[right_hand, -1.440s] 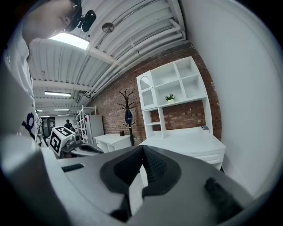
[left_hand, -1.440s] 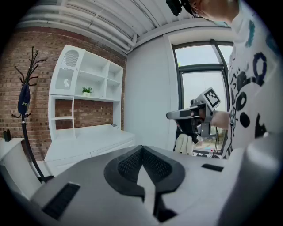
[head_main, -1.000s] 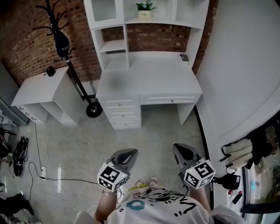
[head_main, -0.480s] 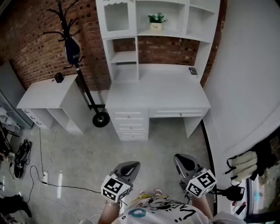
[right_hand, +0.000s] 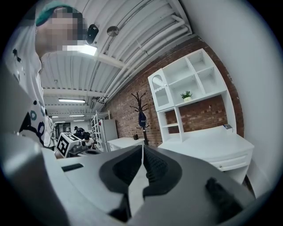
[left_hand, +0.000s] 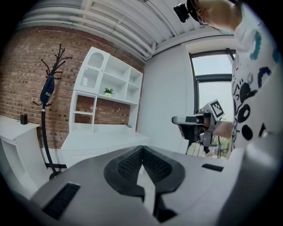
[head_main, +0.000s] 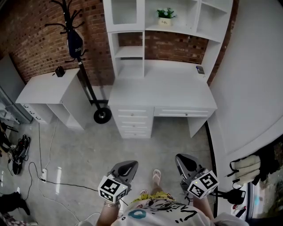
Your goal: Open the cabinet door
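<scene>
The white desk [head_main: 161, 92] with its hutch stands against the brick wall, well ahead of me. The hutch's top-left compartment has a cabinet door [head_main: 124, 11] with an arched pane, which also shows in the left gripper view [left_hand: 90, 73] and the right gripper view [right_hand: 159, 90]; it is closed. My left gripper [head_main: 128, 165] and right gripper [head_main: 183, 160] are held low in front of the person's body, far from the desk. Both point toward it. Each is shut with nothing between its pads, as its own view shows for the left gripper [left_hand: 141, 148] and the right gripper [right_hand: 142, 146].
A black coat rack [head_main: 70, 26] on a wheeled base stands left of the desk, beside a low white side cabinet [head_main: 48, 86]. Drawers [head_main: 135, 119] fill the desk's left half. Cables [head_main: 44, 174] lie on the floor at left. A white wall [head_main: 252, 79] runs along the right.
The person has stepped forward, a sandalled foot now showing between the grippers. Both grippers moved along toward the desk and stayed shut. The desk sits lower and further right in the head view.
</scene>
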A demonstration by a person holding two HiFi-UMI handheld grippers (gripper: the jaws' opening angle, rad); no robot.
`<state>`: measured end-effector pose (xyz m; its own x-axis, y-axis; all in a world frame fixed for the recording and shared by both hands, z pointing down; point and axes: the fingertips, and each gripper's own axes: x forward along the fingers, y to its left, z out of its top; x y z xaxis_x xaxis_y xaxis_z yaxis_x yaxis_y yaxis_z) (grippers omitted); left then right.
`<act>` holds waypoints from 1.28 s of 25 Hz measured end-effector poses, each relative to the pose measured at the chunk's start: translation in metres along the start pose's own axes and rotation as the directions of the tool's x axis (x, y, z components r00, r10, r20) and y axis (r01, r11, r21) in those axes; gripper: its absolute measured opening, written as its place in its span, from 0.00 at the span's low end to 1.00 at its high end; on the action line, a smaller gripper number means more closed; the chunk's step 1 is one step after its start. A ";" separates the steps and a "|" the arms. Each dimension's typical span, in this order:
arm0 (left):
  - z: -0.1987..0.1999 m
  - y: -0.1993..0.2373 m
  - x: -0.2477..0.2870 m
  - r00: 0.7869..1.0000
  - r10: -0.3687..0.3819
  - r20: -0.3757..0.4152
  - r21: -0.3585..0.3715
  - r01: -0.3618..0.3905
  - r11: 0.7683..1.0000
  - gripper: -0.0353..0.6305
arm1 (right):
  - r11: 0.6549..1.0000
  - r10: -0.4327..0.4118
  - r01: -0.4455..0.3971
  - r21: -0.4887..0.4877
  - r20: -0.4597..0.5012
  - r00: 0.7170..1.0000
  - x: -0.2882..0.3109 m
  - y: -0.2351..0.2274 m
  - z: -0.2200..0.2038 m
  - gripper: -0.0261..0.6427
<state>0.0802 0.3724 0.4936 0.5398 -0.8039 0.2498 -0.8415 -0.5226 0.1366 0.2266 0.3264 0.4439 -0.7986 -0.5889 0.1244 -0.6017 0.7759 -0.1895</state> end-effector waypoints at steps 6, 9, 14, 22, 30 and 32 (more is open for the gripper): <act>0.010 0.026 0.032 1.000 0.009 0.011 -0.018 -0.009 1.000 0.07 | 1.000 -0.001 0.001 0.011 -0.007 1.000 0.033 -0.039 0.001 0.08; 0.021 0.041 0.054 1.000 0.013 0.011 -0.008 -0.013 1.000 0.07 | 1.000 0.018 -0.018 0.007 0.013 1.000 0.055 -0.058 0.015 0.08; 0.052 0.075 0.098 0.997 0.062 0.052 -0.014 -0.062 0.998 0.08 | 0.997 0.075 -0.075 -0.015 0.030 0.997 0.093 -0.093 0.039 0.08; 0.083 0.106 0.162 0.989 0.117 0.089 -0.030 -0.115 0.993 0.07 | 0.986 0.163 -0.161 -0.053 0.030 0.986 0.135 -0.151 0.066 0.08; 0.085 0.128 0.185 0.984 0.168 0.058 -0.071 -0.164 0.984 0.07 | 0.979 0.202 -0.203 -0.019 -0.013 0.979 0.163 -0.181 0.068 0.08; 0.089 0.137 0.192 0.982 0.178 0.061 -0.060 -0.175 0.983 0.07 | 0.978 0.207 -0.207 -0.016 -0.017 0.978 0.173 -0.188 0.068 0.08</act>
<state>0.0701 0.1206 0.4751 0.3814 -0.8999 0.2113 -0.9226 -0.3561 0.1483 0.2024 0.0631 0.4353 -0.9059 -0.4117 0.0995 -0.4235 0.8845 -0.1958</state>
